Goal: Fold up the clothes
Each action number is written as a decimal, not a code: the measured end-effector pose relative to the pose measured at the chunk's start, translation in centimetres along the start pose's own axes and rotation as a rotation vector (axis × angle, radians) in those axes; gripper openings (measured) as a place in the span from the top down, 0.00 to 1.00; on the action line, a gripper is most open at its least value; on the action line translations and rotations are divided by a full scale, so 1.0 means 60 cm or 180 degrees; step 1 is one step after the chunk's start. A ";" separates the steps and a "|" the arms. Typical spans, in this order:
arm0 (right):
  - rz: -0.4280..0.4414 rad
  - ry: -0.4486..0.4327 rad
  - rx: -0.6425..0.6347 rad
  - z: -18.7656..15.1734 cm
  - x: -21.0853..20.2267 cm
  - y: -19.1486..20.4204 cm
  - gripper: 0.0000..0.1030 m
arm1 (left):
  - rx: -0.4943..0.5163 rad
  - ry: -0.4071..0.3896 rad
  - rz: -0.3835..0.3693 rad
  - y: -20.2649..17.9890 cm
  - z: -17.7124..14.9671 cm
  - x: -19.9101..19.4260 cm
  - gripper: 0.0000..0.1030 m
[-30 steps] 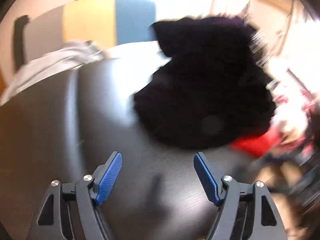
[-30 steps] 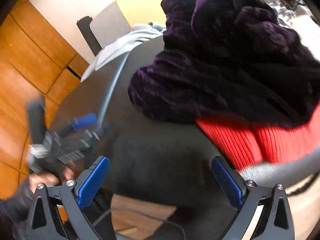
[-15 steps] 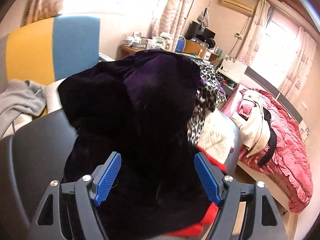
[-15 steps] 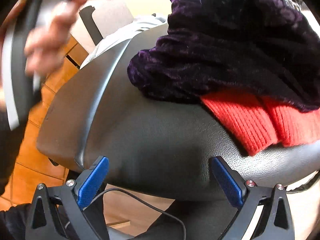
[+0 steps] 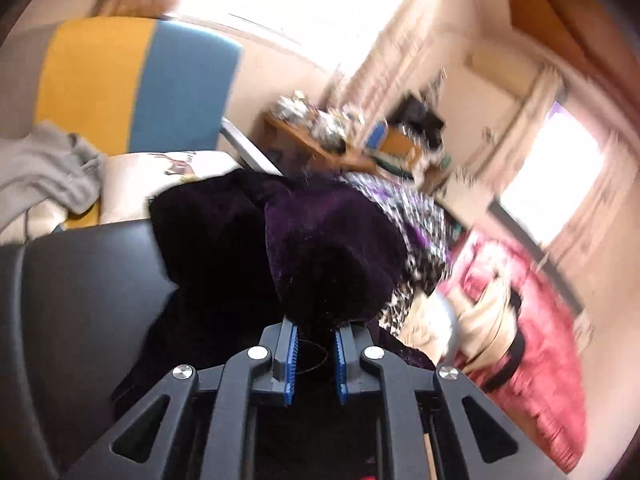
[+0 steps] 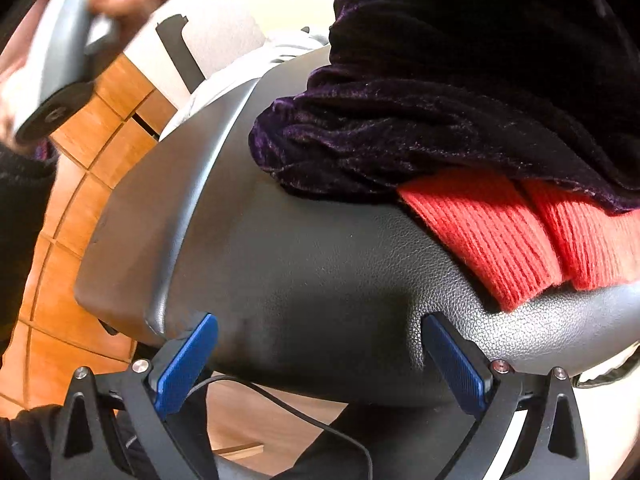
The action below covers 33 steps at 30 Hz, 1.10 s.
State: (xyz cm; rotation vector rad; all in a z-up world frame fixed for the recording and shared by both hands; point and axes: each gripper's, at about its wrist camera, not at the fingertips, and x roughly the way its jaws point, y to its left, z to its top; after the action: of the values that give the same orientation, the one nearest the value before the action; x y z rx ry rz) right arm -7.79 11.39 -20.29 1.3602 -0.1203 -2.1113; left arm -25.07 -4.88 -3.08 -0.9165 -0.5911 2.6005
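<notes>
One fold of purple velvet garment [image 5: 332,256] pinched in my left hand-held gripper [image 5: 314,354], jaws just closing; right hand-held gripper [image 6: 320,360] gapes empty, garment ahead above it.

Velvet garment [image 6: 460,92] atop knit sweater [image 6: 516,232], both on leather seat [image 6: 320,272]; grey garment [image 5: 44,176] behind, leftward.
</notes>
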 end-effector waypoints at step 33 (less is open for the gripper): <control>-0.0121 0.0008 -0.0704 0.056 -0.013 0.146 0.00 | -0.1445 -0.0232 0.2098 0.421 -0.416 -0.468 0.79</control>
State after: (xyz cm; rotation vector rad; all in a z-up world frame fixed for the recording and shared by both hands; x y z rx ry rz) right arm -6.55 3.94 -14.68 1.2421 0.1376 -2.0841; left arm 8.00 -31.73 -18.35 -1.3435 -1.0841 3.1486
